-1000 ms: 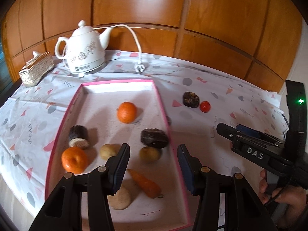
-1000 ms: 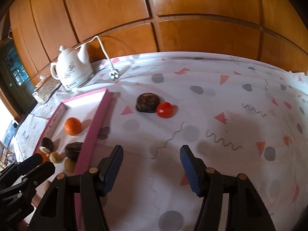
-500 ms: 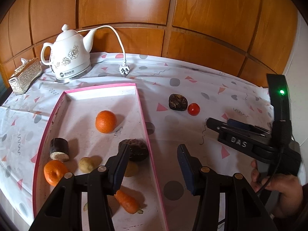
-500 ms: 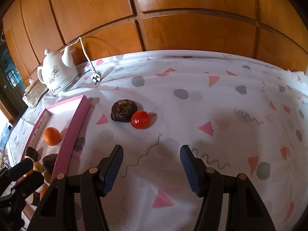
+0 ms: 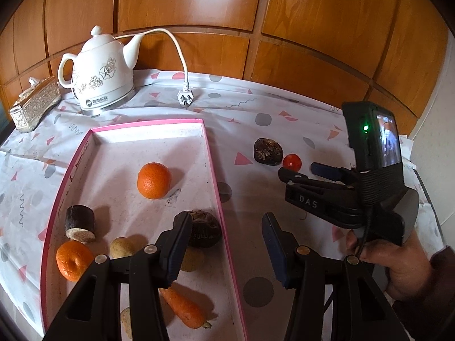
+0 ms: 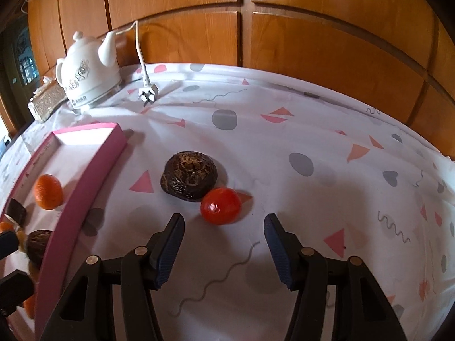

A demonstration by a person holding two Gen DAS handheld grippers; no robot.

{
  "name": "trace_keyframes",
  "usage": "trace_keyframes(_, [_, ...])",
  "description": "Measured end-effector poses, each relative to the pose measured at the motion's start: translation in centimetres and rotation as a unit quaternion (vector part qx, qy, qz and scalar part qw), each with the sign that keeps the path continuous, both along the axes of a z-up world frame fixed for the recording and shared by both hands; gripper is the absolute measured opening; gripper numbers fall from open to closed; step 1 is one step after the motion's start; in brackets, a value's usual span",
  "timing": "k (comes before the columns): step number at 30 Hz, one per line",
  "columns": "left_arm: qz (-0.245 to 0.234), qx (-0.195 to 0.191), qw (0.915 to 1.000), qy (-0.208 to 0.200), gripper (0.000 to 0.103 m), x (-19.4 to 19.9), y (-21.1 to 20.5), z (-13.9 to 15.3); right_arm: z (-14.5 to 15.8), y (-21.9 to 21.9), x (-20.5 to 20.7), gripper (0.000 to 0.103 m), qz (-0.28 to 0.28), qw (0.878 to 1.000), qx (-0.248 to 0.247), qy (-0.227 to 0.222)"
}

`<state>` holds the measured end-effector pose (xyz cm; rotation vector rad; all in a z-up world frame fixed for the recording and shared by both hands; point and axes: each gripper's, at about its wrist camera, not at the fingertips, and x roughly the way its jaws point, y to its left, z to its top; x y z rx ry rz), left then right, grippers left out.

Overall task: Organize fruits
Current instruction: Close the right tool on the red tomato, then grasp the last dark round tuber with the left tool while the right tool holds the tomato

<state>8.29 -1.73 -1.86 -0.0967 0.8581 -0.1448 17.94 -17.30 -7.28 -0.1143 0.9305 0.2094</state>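
Observation:
A pink-rimmed tray point(image 5: 212, 167) point(image 6: 85, 182) holds two oranges point(image 5: 153, 180) point(image 5: 73, 260), a dark log-like piece point(image 5: 80, 223), a dark round fruit point(image 5: 205, 228), a carrot point(image 5: 186, 308) and small pale fruits. On the cloth right of the tray lie a dark wrinkled fruit point(image 6: 189, 179) point(image 5: 268, 151) and a red tomato point(image 6: 221, 205) point(image 5: 292, 162). My right gripper point(image 6: 223, 234) hovers just short of the tomato; its jaws are closing with nothing between them. My left gripper point(image 5: 226, 237) hangs open and empty over the tray's right rim.
A white electric kettle point(image 5: 99, 78) with a loose cord and plug point(image 5: 186, 98) stands at the back left, beside a gold tissue box point(image 5: 34, 103). Wooden wall panels rise behind the table. A hand point(image 5: 398, 267) holds the right gripper at the right.
The right gripper has come forward and down toward the tomato and dark fruit, which now look larger. The left gripper has drifted right, from over the tray to its right rim.

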Motion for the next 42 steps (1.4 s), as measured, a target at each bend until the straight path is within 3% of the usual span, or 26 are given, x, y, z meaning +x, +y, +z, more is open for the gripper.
trace_keyframes(11, [-0.002, 0.0, 1.0, 0.003, 0.053, 1.4, -0.8, -0.1, -0.5, -0.4, 0.8, 0.03, -0.002, 1.0, 0.014, 0.007])
trace_keyframes(42, [-0.022, 0.009, 0.9991, 0.036, 0.053, 9.9, -6.0, -2.7, -0.2, -4.3, -0.3, 0.03, -0.075, 0.997, 0.008, 0.006])
